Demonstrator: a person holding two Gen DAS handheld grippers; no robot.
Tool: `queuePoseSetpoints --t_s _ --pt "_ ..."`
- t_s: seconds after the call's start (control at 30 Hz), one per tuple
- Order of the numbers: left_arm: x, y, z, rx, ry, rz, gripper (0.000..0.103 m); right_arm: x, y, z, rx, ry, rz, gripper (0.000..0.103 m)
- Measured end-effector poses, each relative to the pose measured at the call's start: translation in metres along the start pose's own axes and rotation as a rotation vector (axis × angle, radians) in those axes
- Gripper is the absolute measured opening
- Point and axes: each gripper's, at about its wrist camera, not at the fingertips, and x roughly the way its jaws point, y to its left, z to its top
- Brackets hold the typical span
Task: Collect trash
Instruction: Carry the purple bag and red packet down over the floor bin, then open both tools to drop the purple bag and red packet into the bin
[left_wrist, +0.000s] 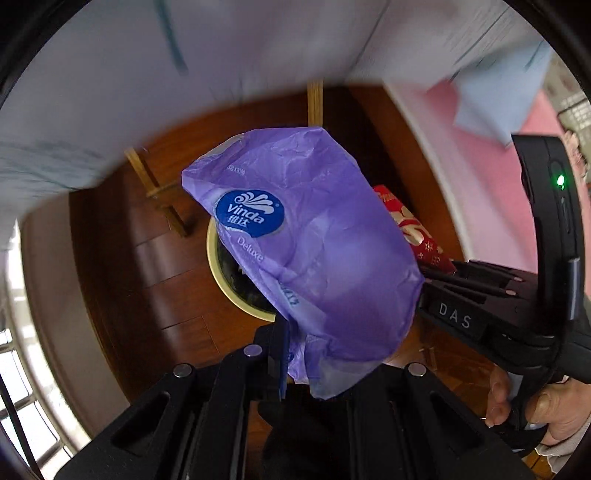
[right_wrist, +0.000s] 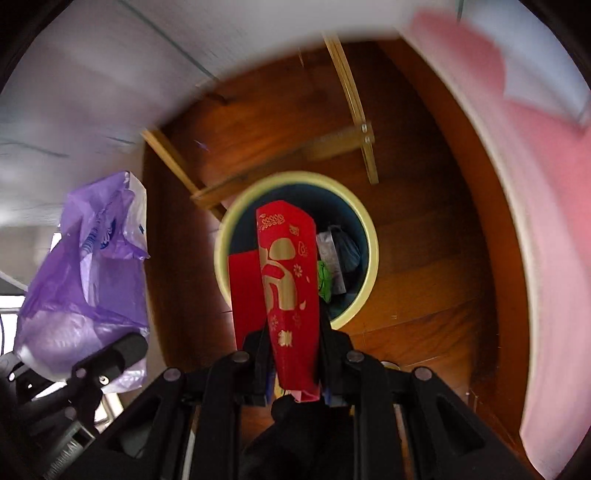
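Note:
A crumpled purple Vinda plastic wrapper (left_wrist: 314, 258) hangs from my left gripper (left_wrist: 317, 354), which is shut on its lower end. It covers most of the round bin with a cream rim (left_wrist: 212, 258) on the floor below. My right gripper (right_wrist: 293, 343) is shut on a red envelope with gold print (right_wrist: 288, 280), held upright over the bin's cream rim (right_wrist: 371, 251). Several scraps (right_wrist: 336, 254) lie in the bin's dark inside. The purple wrapper (right_wrist: 81, 288) hangs off to the left in the right wrist view. The red envelope (left_wrist: 413, 229) peeks out behind the wrapper in the left wrist view.
The bin stands on a dark wooden floor (right_wrist: 424, 295) beside a light wooden frame (right_wrist: 362, 147). A white cloth (left_wrist: 184, 74) hangs above and a pink surface (right_wrist: 554, 221) curves along the right. A person's hand (left_wrist: 546, 413) grips the right tool's handle.

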Motion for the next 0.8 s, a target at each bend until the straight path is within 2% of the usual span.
queuePoseSetpoints --t_s 0.17,0.3,0.37,0.43,0.47,0.5,0.53,0.6,0.7,0.8 --pt "0.064 0.007 0.009 0.015 0.048 -0.009 0.009 0.062 -0.011 0.006 -0.001 0.026 -0.020 0.018" --pt "0.095 0.009 0.019 0.048 0.060 0.001 0.011 0.094 -0.020 0.013 0.005 0.037 -0.027 0.022" --pt "0.105 0.009 0.023 0.054 0.060 0.004 0.018 0.104 -0.023 0.016 0.010 0.036 -0.035 0.023" --pt "0.109 0.011 0.025 0.054 0.051 0.019 0.043 0.112 -0.028 0.023 0.013 0.045 -0.052 0.033" --pt "0.111 0.015 0.028 0.052 0.049 0.029 0.049 0.114 -0.030 0.026 0.019 0.050 -0.061 0.034" --pt "0.112 0.022 0.032 0.050 0.051 0.034 0.062 0.114 -0.031 0.027 0.027 0.051 -0.066 0.037" --pt "0.113 0.023 0.033 0.047 0.055 0.036 0.071 0.118 -0.034 0.032 0.032 0.051 -0.065 0.039" --pt "0.116 0.027 0.034 0.042 0.057 0.043 0.073 0.118 -0.036 0.035 0.035 0.049 -0.064 0.040" --pt "0.122 0.032 0.034 0.039 0.071 0.064 0.082 0.115 -0.037 0.037 0.033 0.041 -0.064 0.040" --pt "0.122 0.037 0.032 0.027 0.062 0.077 0.082 0.113 -0.038 0.038 0.041 0.036 -0.059 0.040"
